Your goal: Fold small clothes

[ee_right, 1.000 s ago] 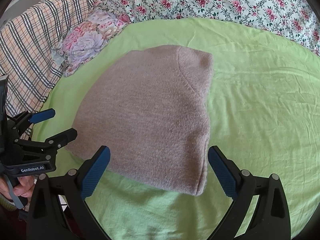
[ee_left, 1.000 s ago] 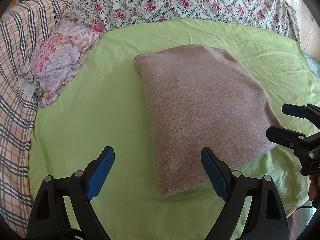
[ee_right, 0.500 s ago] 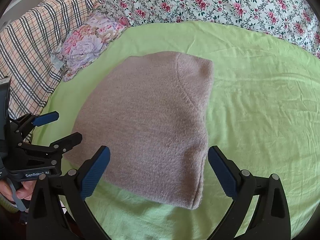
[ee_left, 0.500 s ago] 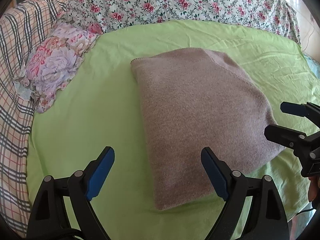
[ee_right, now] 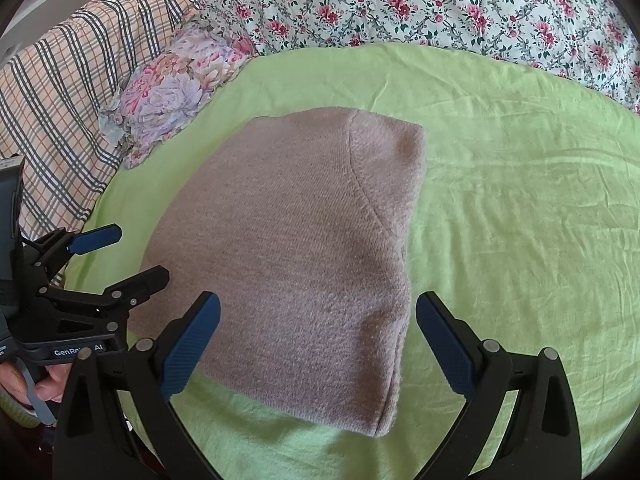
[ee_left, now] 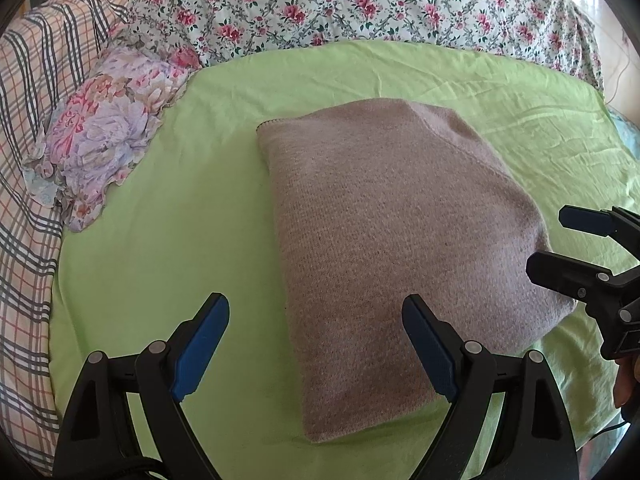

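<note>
A mauve knitted garment [ee_left: 392, 248] [ee_right: 304, 256] lies folded into a thick rectangle on the light green sheet [ee_left: 168, 216] [ee_right: 520, 208]. My left gripper [ee_left: 316, 320] hovers open above its near left corner, nothing between the blue pads. In the right wrist view my right gripper [ee_right: 318, 320] is open too, held over the garment's near edge. Each gripper shows in the other's view: the right gripper [ee_left: 560, 240] at the garment's right side, the left gripper [ee_right: 136, 256] at its left side, both apart from the fabric.
A small folded floral cloth [ee_left: 108, 148] [ee_right: 172, 92] lies at the sheet's left edge. A checked blanket [ee_left: 24, 184] [ee_right: 60, 92] covers the left; a rose-patterned quilt [ee_left: 360, 4] [ee_right: 440, 4] runs along the back. A hand [ee_right: 44, 384] grips the left tool's handle.
Both grippers have drawn back and risen slightly, so the folded garment sits lower and farther in each view. The garment has not moved, and both grippers stayed open.
</note>
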Tool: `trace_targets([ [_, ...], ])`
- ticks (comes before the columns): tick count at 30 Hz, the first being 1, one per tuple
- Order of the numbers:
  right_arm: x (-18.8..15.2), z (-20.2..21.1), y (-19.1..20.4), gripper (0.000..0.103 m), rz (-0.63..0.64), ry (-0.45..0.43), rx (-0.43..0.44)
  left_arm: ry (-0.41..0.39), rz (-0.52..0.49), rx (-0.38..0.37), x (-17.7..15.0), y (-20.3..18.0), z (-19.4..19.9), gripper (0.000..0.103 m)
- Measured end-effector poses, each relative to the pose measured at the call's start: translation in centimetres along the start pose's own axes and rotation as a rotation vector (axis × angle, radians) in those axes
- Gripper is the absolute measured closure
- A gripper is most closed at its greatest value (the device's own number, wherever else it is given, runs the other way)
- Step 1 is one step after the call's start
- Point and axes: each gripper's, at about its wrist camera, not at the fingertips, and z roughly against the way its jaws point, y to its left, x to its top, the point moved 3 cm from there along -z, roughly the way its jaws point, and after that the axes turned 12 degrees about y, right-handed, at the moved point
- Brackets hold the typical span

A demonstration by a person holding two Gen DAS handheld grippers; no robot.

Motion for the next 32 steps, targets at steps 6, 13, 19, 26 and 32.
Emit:
trace_targets([
  [6, 0.2, -0.1, -0.1, 0.005, 0.001, -0.004, 0.002, -0.004, 0.003, -0.002, 0.4, 0.0, -0.1, 0.014],
  [13, 1.2, 0.1, 0.1, 0.005, 0.003, -0.013, 0.000, -0.004, 0.001, 0.000, 1.0, -0.1, -0.2, 0.014],
  [19, 1.8, -0.2, 0.2, 0.005, -0.011, -0.017, 0.001, -0.009, 0.019, 0.015, 2.1, 0.3, -0.8, 0.014],
  [26, 1.8, -0.3, 0.2, 0.005, -0.015, -0.014, 0.000, -0.017, 0.050, 0.017, 2.5, 1.1, -0.5, 0.014],
  [32, 1.8, -0.5, 0.3, 0.005, -0.018, -0.012, 0.004, -0.018, 0.068, 0.016, 2.3, 1.1, -0.2, 0.014],
])
